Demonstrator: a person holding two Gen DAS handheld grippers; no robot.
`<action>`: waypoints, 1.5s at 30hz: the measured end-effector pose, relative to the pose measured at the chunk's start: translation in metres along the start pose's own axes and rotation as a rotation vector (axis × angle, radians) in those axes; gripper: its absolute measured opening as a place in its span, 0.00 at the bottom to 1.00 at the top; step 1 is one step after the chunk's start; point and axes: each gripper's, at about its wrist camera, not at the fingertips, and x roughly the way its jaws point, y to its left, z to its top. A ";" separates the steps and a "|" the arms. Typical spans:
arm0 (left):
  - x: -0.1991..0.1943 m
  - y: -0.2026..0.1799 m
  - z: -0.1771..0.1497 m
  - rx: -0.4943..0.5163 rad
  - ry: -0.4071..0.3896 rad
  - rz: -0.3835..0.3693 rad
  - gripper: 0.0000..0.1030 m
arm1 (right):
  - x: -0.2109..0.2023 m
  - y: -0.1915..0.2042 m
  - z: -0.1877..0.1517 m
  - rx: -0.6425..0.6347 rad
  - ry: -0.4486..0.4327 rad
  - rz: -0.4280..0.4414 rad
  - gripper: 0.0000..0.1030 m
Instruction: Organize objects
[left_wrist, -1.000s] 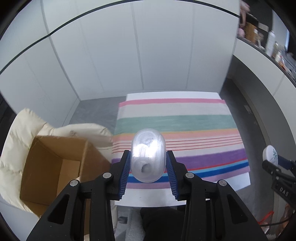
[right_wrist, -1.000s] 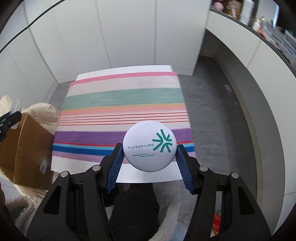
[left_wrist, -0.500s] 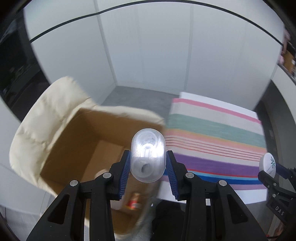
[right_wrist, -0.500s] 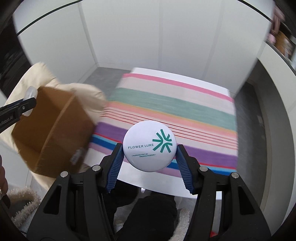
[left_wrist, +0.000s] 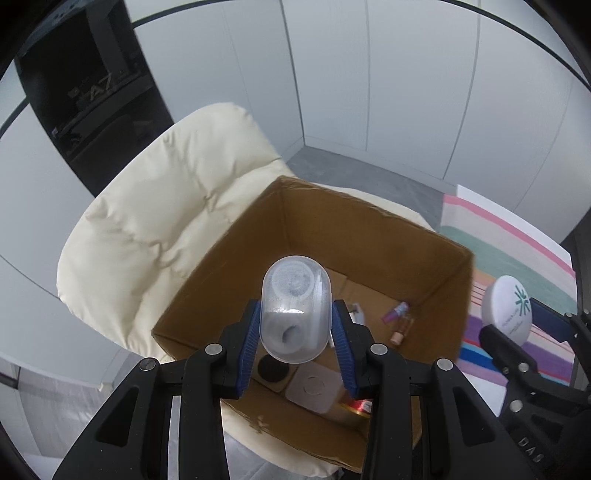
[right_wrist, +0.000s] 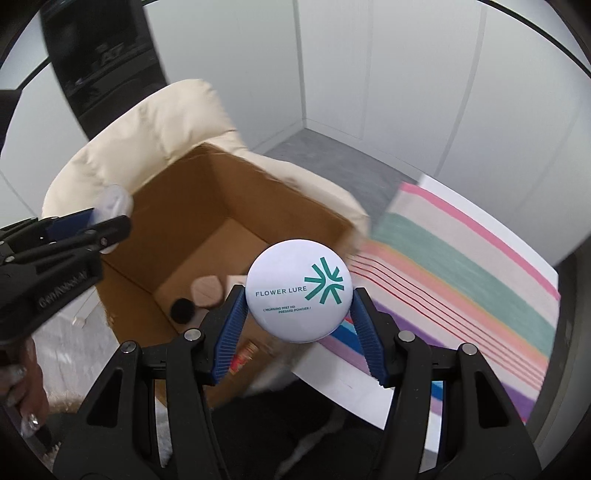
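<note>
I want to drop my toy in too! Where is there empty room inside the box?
The cardboard box has bare floor along its far wall, behind the small pink tube. The near end is crowded: a black puff, a white square case and a red item.

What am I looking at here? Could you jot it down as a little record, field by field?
Left tongs: shut on a clear capsule, above the open box
Right tongs: shut on a white powder compact marked FLOWER LURE
Box: brown cardboard, open, sitting on a cream cushion
In the box: small vials, a black disc, a white case
Beside the box: striped cloth on a white table
</note>
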 end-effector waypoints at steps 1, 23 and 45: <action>0.002 0.003 0.001 -0.009 0.004 -0.007 0.38 | 0.003 0.004 0.003 -0.007 0.003 0.000 0.58; 0.003 0.021 0.006 -0.072 0.070 -0.114 0.99 | 0.007 0.016 0.011 0.044 0.012 -0.001 0.99; -0.205 -0.024 -0.028 0.284 -0.012 -0.281 1.00 | -0.222 -0.026 -0.064 0.475 -0.078 -0.224 0.99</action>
